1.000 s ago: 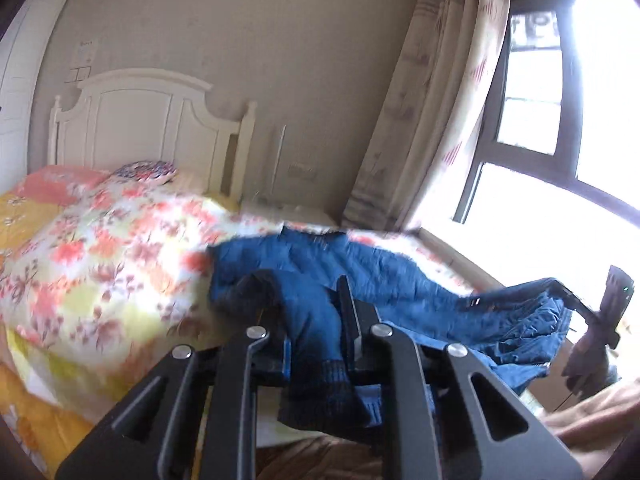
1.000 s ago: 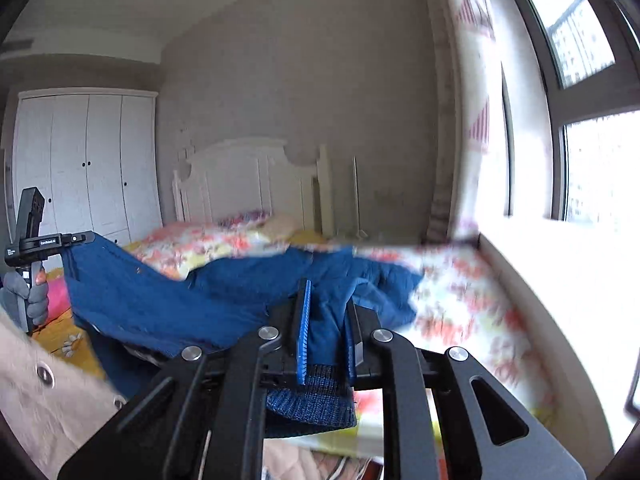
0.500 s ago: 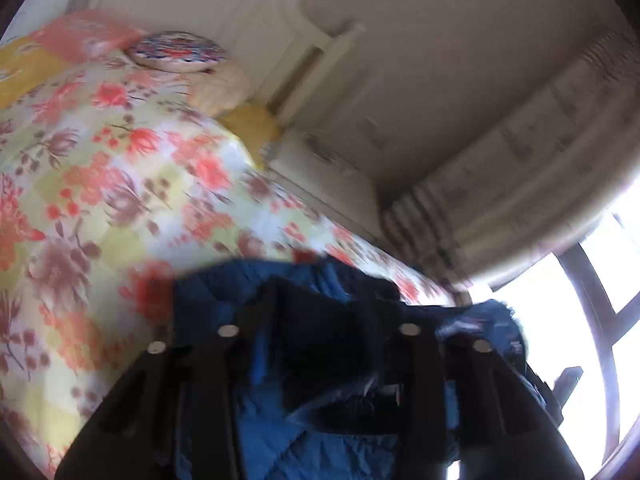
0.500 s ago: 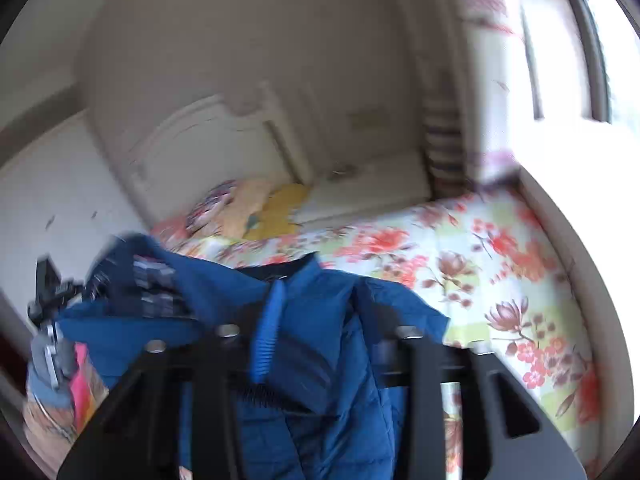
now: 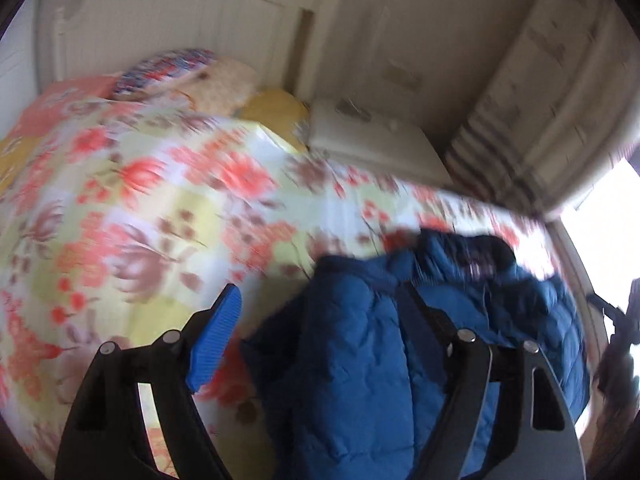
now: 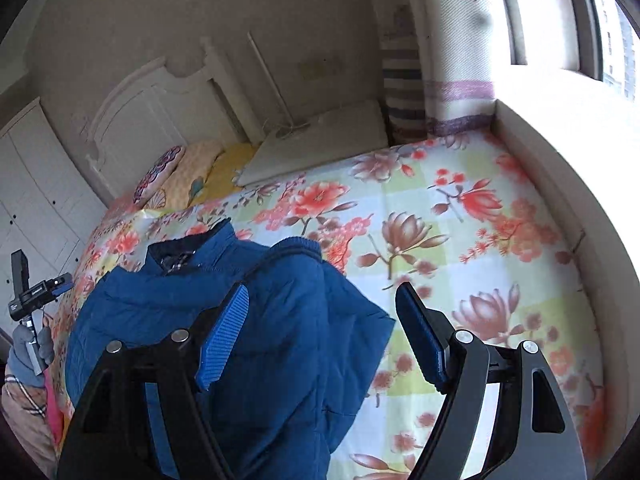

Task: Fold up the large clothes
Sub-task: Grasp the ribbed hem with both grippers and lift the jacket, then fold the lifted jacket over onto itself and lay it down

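Right wrist view, near field: the right gripper (image 6: 322,334) stands wide, its jaws having just been opening; the blue padded jacket (image 6: 256,320) lies under its left pad only, nothing pinched, bare flowered bedspread (image 6: 472,240) under the gap's right half. The jacket thus lies down and to the left of this gripper, its long axis running from the near edge of the bed up to the collar (image 6: 188,250), toward the headboard (image 6: 140,120).

Left wrist view (blurred): the left gripper (image 5: 320,328) is likewise wide, jaws just opened, the jacket (image 5: 360,360) beneath its right finger and spreading rightward.

Both hands appear about equally near. Only the right view shows the collar, and the gloved hand (image 6: 30,350) carrying the left gripper.
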A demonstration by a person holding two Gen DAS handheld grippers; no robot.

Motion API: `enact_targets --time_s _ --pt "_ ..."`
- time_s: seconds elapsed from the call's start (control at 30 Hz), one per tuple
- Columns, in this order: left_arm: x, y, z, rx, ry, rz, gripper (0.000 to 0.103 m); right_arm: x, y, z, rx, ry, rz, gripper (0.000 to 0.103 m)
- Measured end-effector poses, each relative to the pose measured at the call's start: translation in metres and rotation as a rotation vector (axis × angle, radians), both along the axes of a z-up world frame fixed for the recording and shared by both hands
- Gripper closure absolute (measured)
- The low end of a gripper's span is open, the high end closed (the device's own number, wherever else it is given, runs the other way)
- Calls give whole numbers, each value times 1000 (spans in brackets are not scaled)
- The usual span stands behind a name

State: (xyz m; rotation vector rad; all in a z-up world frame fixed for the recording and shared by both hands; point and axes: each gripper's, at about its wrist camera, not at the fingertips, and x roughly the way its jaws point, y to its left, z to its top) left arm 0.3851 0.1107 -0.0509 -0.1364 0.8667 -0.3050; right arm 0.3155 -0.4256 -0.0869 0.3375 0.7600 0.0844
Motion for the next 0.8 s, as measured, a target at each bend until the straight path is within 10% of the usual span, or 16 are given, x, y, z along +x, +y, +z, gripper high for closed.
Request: enact_targets --time_s 0.27,0.33,0.4,0.6,0.8 --pt "14 -47 -45 71 94 -136 35 46 48 -32 -92 155 196 30" --pt "5 -45 -43 74 56 -118 84 40 55 -33 -115 119 221 76" --pt "-6 -34 -32 33 2 -109 96 23 60 -22 -201 31 201 90" --pt "-45 -14 54 -57 -171 -106 97 -30 66 54 -286 -214 152 97" --pt "37 -51 34 91 -35 -12 97 49 58 41 -282 -50 79 97"
